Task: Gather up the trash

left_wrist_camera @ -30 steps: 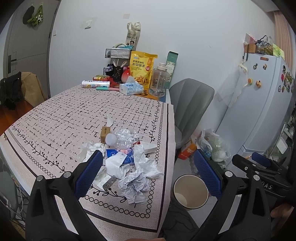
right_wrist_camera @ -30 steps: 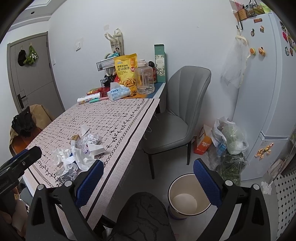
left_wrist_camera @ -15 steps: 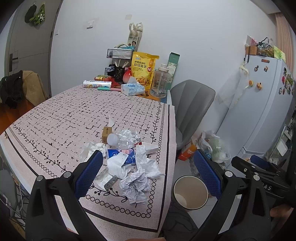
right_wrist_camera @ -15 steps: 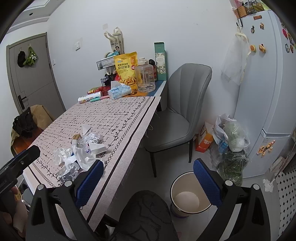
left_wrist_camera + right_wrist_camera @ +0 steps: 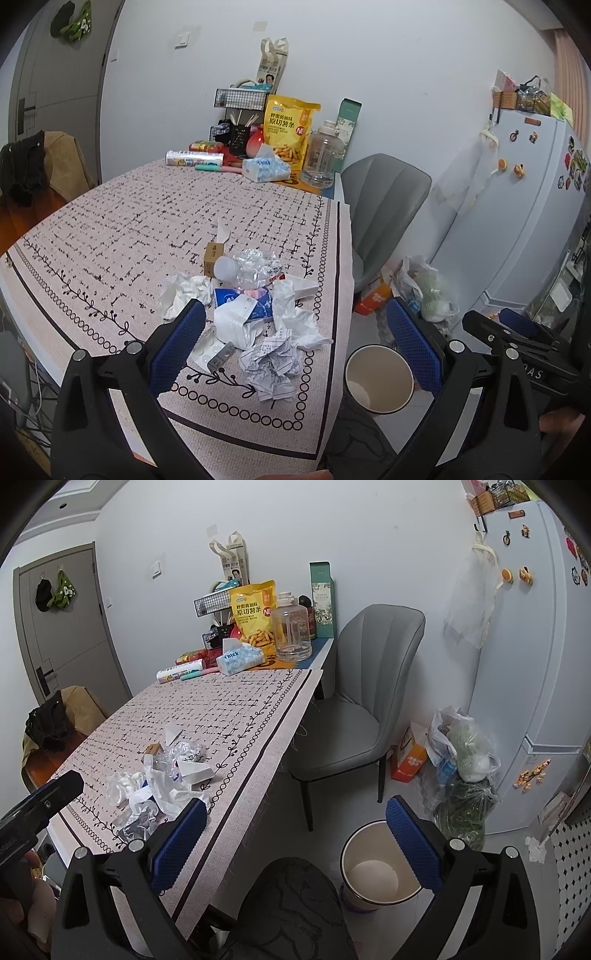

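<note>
Left gripper (image 5: 295, 332): jaws spread wide, holding nothing, poised above the near edge of the desk (image 5: 110, 229). Right gripper (image 5: 295, 827): jaws likewise spread wide and holding nothing, off the desk's right side, above the floor.

Trash pile (image 5: 255, 306) lies on the desk's patterned cloth, near the right-hand border and toward the near end. Within the pile: a crumpled receipt (image 5: 273, 363) nearest the desk's edge, white tissue wads (image 5: 183, 291) on the left side, a crushed clear plastic bottle (image 5: 245, 266) toward the back, a small brown carton (image 5: 213, 254) touching the bottle's cap end, and a blue-and-white wrapper (image 5: 240, 301) in the middle.

Waste bin (image 5: 376, 867) stands on the floor beside the desk's near right corner, open-topped, pale inside. Grey chair (image 5: 362, 709) sits beside the desk's right side, farther back than the bin. At the desk's far end: yellow snack bag (image 5: 290, 129), clear jug (image 5: 323, 158), tissue pack (image 5: 266, 170).
</note>
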Available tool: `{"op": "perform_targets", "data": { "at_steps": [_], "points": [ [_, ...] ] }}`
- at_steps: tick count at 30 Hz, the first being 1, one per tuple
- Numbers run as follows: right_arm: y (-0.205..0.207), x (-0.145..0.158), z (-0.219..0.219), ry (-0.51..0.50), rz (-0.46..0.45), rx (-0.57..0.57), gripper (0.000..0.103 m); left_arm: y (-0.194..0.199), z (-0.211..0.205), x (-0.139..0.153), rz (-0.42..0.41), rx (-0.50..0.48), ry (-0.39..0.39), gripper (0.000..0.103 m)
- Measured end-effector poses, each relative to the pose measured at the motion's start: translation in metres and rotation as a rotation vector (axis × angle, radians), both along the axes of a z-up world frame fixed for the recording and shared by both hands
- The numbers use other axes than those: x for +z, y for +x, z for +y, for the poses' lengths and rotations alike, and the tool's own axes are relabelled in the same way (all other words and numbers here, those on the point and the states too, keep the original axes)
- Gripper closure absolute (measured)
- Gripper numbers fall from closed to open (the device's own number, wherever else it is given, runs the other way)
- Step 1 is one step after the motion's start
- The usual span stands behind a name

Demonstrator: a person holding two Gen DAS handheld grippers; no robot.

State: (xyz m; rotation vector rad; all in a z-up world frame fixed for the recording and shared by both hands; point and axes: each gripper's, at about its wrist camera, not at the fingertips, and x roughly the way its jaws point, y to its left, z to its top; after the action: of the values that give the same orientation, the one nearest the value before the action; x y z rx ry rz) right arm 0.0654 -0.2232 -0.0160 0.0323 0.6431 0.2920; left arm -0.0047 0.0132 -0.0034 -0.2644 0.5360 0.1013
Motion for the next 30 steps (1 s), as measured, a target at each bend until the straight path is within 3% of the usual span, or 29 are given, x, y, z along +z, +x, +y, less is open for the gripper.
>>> {"op": "perform_targets", "data": {
  "at_steps": [6,14,22,29,30],
  "points": [
    [0.011,-0.005,0.015,0.002,0.021,0.021,0.008,-0.005,0.023,-0.014,0.018,0.009,-0.032,0.006],
    [0.026,-0.026,0.056,0.019,0.082,0.156,0.008,-0.004,0.066,-0.048,0.098,0.058,-0.070,0.010],
    [0.040,-0.055,0.094,0.015,0.159,0.270,0.020,0.009,0.092,-0.083,0.183,0.092,-0.122,0.032],
    [0.051,-0.078,0.106,0.020,0.225,0.312,0.032,0.029,0.095,-0.104,0.230,0.078,-0.149,0.040],
    [0.054,-0.081,0.108,0.022,0.235,0.318,0.035,0.034,0.095,-0.108,0.242,0.075,-0.155,0.045]
  ]
}}
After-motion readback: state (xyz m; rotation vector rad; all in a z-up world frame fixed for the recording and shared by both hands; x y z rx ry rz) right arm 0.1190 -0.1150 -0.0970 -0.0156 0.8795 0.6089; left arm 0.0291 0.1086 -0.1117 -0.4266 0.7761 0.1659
